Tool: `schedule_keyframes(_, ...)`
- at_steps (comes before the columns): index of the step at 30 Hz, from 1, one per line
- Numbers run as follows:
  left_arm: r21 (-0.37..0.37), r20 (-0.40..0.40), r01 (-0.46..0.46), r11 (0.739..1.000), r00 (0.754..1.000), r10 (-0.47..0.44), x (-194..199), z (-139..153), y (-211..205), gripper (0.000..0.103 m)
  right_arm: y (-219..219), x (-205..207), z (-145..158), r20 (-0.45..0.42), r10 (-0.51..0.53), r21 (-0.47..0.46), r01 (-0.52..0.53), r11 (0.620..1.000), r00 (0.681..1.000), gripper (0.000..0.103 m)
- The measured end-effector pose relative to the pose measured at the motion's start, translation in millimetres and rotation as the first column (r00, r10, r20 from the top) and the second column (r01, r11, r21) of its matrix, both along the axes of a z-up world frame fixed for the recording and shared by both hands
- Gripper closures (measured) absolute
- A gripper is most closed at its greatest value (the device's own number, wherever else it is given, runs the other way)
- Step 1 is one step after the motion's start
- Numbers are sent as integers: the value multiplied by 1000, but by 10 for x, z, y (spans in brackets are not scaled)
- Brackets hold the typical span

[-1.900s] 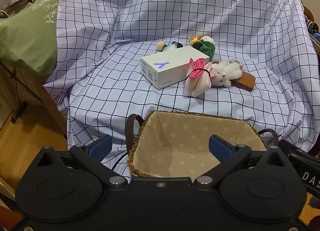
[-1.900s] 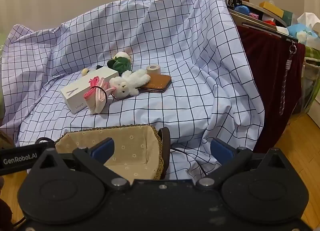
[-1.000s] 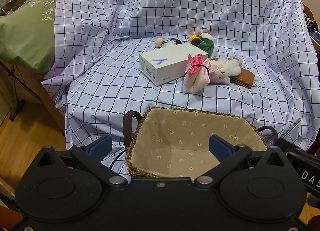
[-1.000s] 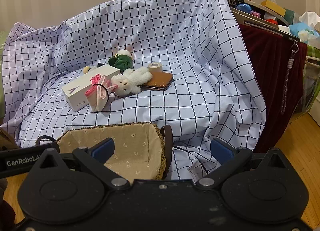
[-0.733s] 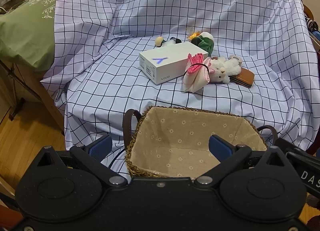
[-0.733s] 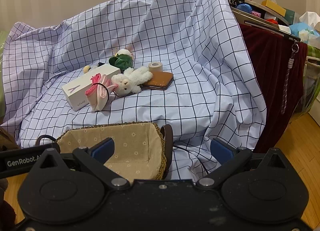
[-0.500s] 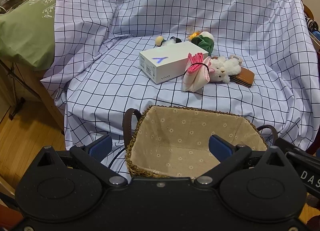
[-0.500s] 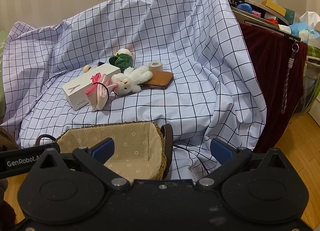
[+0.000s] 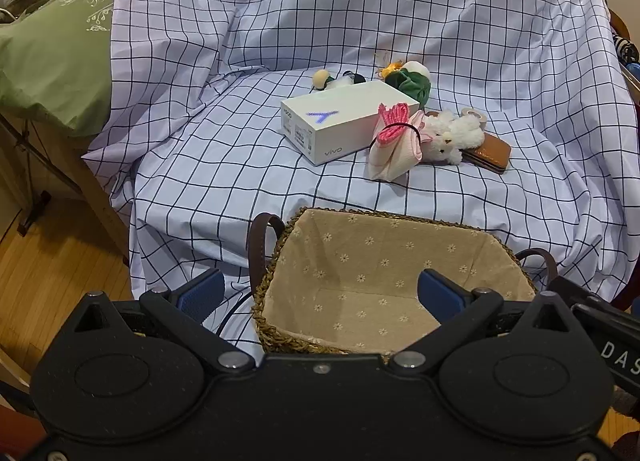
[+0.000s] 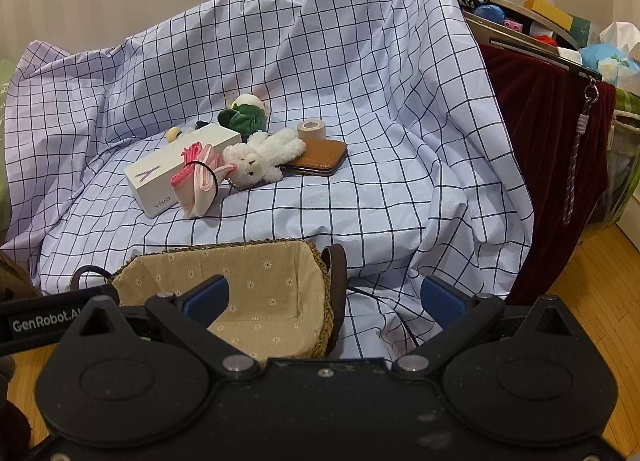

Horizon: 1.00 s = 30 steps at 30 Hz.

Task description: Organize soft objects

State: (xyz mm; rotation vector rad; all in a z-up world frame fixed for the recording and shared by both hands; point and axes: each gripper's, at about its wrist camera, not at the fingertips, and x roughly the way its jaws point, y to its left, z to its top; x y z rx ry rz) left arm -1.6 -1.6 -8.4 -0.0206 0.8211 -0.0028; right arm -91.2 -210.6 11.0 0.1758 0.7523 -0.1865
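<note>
A woven basket point(image 9: 276, 257) point(image 10: 320, 261) with a floral cloth lining stands empty at the near edge of the checked sheet point(image 9: 224, 165). Beyond it lie a pink tied cloth bundle point(image 9: 394, 145) point(image 10: 198, 177), a white plush toy point(image 9: 452, 135) point(image 10: 262, 159), a green and white plush point(image 9: 410, 83) point(image 10: 244, 115) and a small plush with a yellow ball point(image 9: 334, 78). My left gripper point(image 9: 320, 293) is open and empty over the basket's near side. My right gripper point(image 10: 324, 297) is open and empty at the basket's right end.
A white box point(image 9: 340, 121) point(image 10: 172, 169), a brown wallet point(image 9: 486, 151) point(image 10: 320, 157) and a tape roll point(image 10: 311, 128) lie among the soft things. A green pillow point(image 9: 52, 57) is at left. A dark red draped shelf point(image 10: 556, 165) with clutter stands at right. Wooden floor lies below.
Both views have shifted slightly over the two seconds; the objects sit a little higher in frame. Nothing was touched and both grippers stay open.
</note>
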Motion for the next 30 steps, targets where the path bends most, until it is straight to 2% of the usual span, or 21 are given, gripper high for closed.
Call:
schedule_keyframes(11,-8,-3,-13,1000,1000,13,12,-10,11,3,-9,0,-13,-6,-3,3,3,1000,1000,1)
schedule_keyframes(16,37,13,-66,997,998,65,30,0,13,3,-22,10,-12,-11,-7,3,7,1000,1000,1)
schedule_keyframes(22,21,-13,-18,1000,1000,18,88,-1,30,3,-49,36,-28,-15,-24,0,24,1000,1000,2)
schedule_keyframes(30,36,35,6,999,999,-7,210,47,47,4,-172,190,-92,-42,-70,24,71,997,997,7)
